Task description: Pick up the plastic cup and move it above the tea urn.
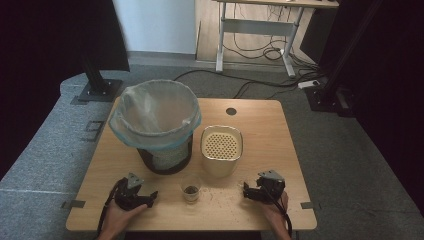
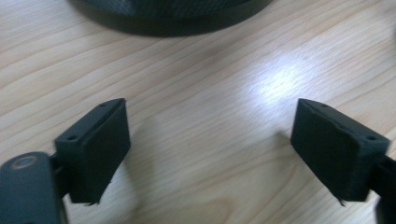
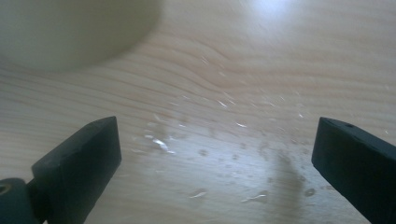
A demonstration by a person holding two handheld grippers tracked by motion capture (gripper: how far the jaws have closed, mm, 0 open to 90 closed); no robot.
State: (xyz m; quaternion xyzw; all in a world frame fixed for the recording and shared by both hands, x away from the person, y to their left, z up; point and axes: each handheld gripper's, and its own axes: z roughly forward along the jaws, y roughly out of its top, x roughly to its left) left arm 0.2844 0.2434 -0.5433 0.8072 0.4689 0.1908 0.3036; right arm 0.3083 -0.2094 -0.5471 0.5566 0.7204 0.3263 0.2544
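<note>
A wooden tabletop point(image 1: 260, 130) seen from above. A small clear cup point(image 1: 190, 189) with dark contents too small to identify stands between two hand-held grippers. The left gripper point(image 1: 150, 196) and right gripper point(image 1: 247, 191) both rest with jaws spread, holding nothing. Behind the cup sit a bag-lined bin point(image 1: 156, 125) and a cream perforated container point(image 1: 221, 148). Wet droplets point(image 3: 224, 149) speckle the wood. The forearms are cut off at the bottom edge.

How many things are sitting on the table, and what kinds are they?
Bins lined with a bag: 1, the black mesh bin
Cream containers with a holed top: 1
Small clear cups with dark bits inside: 1
Tools held in hands: 2, left tool and right tool
Total: 5
</note>
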